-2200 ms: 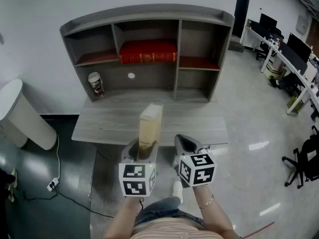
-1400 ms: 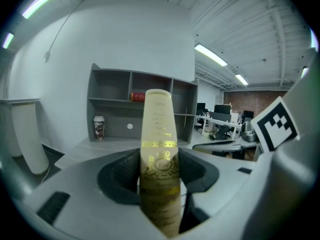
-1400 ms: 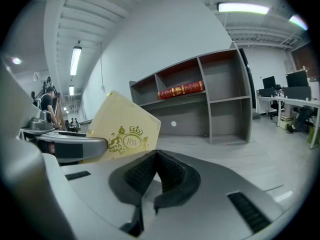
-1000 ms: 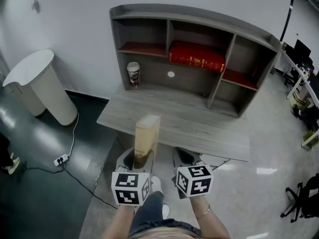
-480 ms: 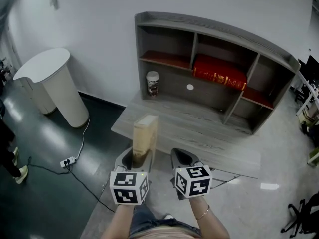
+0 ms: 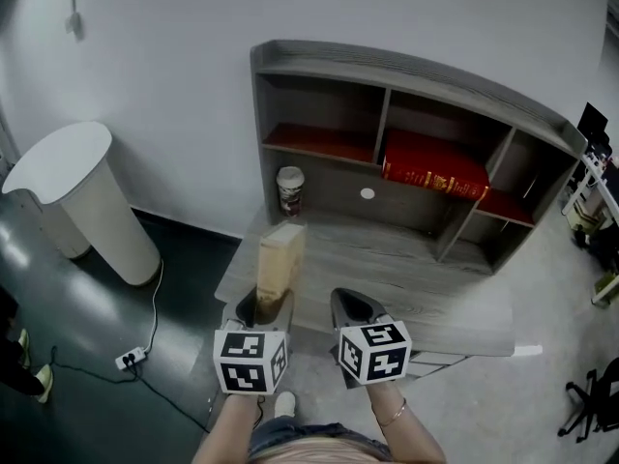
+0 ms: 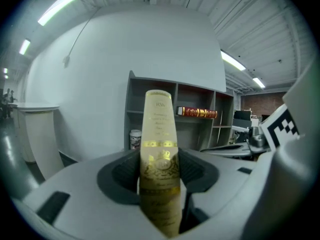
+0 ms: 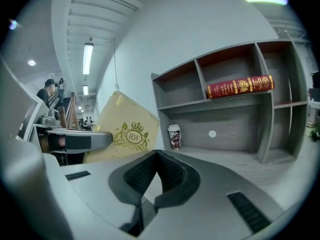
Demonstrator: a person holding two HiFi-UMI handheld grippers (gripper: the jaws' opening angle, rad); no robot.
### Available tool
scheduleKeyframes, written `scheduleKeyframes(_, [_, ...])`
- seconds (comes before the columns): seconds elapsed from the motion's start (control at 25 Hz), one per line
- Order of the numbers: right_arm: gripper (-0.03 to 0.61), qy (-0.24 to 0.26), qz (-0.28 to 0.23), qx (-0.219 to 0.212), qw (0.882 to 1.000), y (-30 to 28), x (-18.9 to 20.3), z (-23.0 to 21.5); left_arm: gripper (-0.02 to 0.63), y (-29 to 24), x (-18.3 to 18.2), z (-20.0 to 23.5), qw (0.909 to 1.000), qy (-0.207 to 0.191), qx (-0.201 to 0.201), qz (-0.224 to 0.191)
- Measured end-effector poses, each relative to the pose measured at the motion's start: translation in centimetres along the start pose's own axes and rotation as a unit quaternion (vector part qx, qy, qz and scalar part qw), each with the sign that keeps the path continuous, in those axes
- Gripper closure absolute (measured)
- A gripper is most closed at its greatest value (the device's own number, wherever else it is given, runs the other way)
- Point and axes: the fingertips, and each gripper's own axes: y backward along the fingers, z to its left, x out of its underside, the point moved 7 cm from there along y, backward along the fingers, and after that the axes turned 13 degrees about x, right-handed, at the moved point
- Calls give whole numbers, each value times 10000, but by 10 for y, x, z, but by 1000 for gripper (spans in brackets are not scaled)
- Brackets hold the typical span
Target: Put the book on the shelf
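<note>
Pale wall and glossy grey floor surround a grey wood-grain table (image 6: 406, 288) that carries a shelf unit (image 6: 426, 73) with a curved top, open compartments and reddish upper boards. A thick red book (image 6: 435, 174) with gold lettering lies flat in the middle upper compartment. Below the left compartment a small printed cup (image 6: 290, 190) stands on the table against the back panel, right in line beyond what I am carrying; its print is too small for me to read. A white cylindrical stand (image 6: 82, 201) sits well off to the left, with a power strip (image 6: 131, 359) and its cable on the floor near it. My left hand-held gripper (image 6: 261, 309) is clamped on the cream-and-gold book (image 6: 279, 259), held upright over the table's near-left edge, well short of the shelf. Its spine faces the left gripper view, embossed with gold bands and a crest, and its lower end is buried between the ridged black pads. My right hand-held gripper (image 6: 353, 307) is clenched on nothing, just beside the left one. The shelf's far right end is cut off by the frame.
</note>
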Motion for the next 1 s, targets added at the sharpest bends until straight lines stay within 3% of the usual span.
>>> scheduleKeyframes(0.32, [571, -199, -80, 347, 9992, -39, -18, 14, 399, -31, -25, 46, 9988, -306, 363, 77])
scheduleKeyframes(0.52, [571, -291, -106, 488, 9983, -55, -25, 26, 399, -43, -45, 67, 9960, -703, 533, 136])
scheduleKeyframes(0.84, [571, -348, -147, 763, 9964, -69, -31, 40, 399, -71, -83, 91, 9823, -1699, 752, 247])
scheduleKeyframes(1.0, [571, -319, -134, 977, 9946, -71, -30, 39, 399, -83, -101, 94, 9763, -1981, 823, 299])
